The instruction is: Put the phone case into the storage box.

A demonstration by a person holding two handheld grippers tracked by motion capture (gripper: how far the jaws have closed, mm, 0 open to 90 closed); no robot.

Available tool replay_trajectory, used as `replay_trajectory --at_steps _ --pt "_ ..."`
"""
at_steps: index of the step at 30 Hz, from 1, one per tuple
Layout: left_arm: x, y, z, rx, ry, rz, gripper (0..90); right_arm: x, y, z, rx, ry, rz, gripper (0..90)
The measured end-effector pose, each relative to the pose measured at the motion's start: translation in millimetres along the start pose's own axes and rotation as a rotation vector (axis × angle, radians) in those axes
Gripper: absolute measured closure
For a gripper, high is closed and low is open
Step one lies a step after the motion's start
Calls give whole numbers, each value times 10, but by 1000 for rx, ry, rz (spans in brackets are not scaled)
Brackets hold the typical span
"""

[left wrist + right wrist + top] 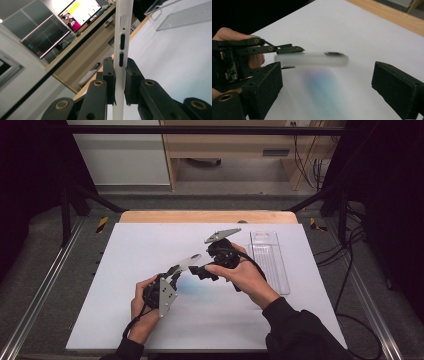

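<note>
A white, slightly see-through phone case [188,262] hangs above the white mat [135,255]. In the left gripper view its side edge with button cut-outs [122,45] runs up between the jaws. My left gripper [120,83] is shut on that edge; in the high view the left gripper [172,272] points up and to the right. My right gripper [199,270] stands just to the case's right, open. In the right gripper view the case [312,59] floats beyond the wide-open right gripper [327,86], untouched by its pads [265,85], with the left gripper [287,49] clamping its left end.
A clear plastic tray [270,261] lies on the mat at the right, near the back; the left gripper view shows the tray [185,16] too. A wooden table edge [207,216] runs behind the mat. A bluish glow [197,287] marks the mat below the case.
</note>
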State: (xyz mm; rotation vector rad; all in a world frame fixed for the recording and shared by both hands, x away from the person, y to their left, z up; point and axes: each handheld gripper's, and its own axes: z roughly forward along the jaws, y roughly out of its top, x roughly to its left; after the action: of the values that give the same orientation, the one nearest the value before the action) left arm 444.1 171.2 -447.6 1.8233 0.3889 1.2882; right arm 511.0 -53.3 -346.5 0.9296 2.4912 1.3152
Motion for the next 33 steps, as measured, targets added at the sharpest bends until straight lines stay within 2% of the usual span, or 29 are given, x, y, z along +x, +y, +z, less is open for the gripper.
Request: replay_trajectory --at_steps 3,4,5,7,8,9,10,11,12,13,17,20,26,30,33 --pt "73 -40 -22 0 14 -73 809 -24 -25 -36 -30 -13 -3 97" --pt "73 -40 -22 0 14 -73 809 -24 -25 -36 -30 -13 -3 97" --pt "123 -59 -37 3 24 -117 809 -31 -49 -53 -51 -27 -14 93" --pt "169 -71 -51 -1 27 -176 810 -33 -81 -62 -72 -46 -28 89" --pt "169 -71 -51 -1 27 -176 809 -30 -98 -65 -81 -54 -30 88" --pt "208 -74 -66 -6 29 -238 810 -27 -116 -66 -90 -62 -30 87" --pt "225 -73 -74 -9 29 -263 809 -25 -134 -65 -104 -76 -38 87" --pt "243 -69 -83 -8 26 -286 809 -21 -151 -64 -116 -85 -36 88" --pt "243 -69 -83 -8 26 -286 809 -19 -169 -62 -128 -85 -30 87" --pt "274 -63 -102 -13 20 -340 809 -15 -186 -62 -141 -87 -26 87" --pt "321 -54 -117 -18 7 -416 809 15 -247 -65 -202 -116 -35 87" --pt "333 -56 -134 -9 -9 -480 809 45 -281 -69 -252 -117 -30 80" --pt "365 -53 -163 -3 -34 -562 809 91 -328 -21 -311 -119 -27 79" --pt "383 -62 -161 -9 -51 -618 809 147 -328 21 -315 -112 -35 83" --pt "382 -60 -163 -12 -62 -642 809 187 -335 49 -313 -110 -42 79"
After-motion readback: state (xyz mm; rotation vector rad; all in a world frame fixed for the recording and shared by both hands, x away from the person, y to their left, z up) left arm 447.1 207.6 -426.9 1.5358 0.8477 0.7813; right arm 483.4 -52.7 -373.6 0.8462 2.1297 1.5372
